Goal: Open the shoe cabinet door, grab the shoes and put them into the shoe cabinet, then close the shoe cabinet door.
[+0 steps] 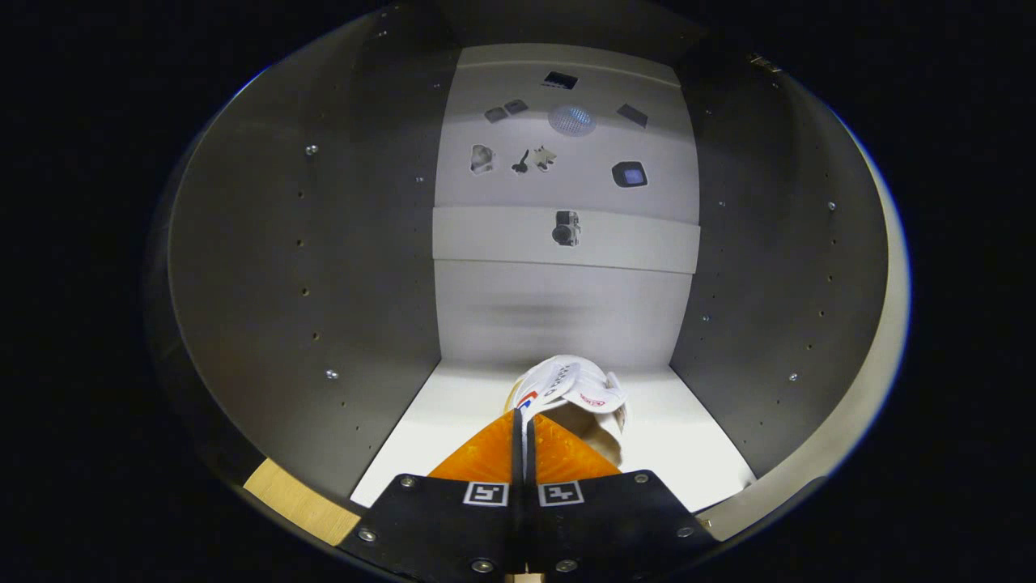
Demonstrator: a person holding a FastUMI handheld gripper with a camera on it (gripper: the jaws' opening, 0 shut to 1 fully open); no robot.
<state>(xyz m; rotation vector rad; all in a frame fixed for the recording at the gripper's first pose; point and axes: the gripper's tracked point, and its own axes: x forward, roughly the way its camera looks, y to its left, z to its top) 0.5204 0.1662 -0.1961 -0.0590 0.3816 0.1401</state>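
One white shoe (571,389), soft and rounded with red-blue tab, pinched at its rim between nearly closed gripper (522,421) fingers, inside shoe cabinet (307,267). Smooth white floor panel (688,437) beneath; flat grey side walls dotted with peg holes; small stickers on back panel (566,170).

Shoe cabinet (324,267) panels: smooth matt laminate, metal screw heads. Shoe (571,389) at 12 o'clock off gripper (522,425): white fabric-like upper.

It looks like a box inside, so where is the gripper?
Probably inside a shoe cabinet: pale grey side wall with drilled holes, white floor board, and a white shoe pinched by the gripper.
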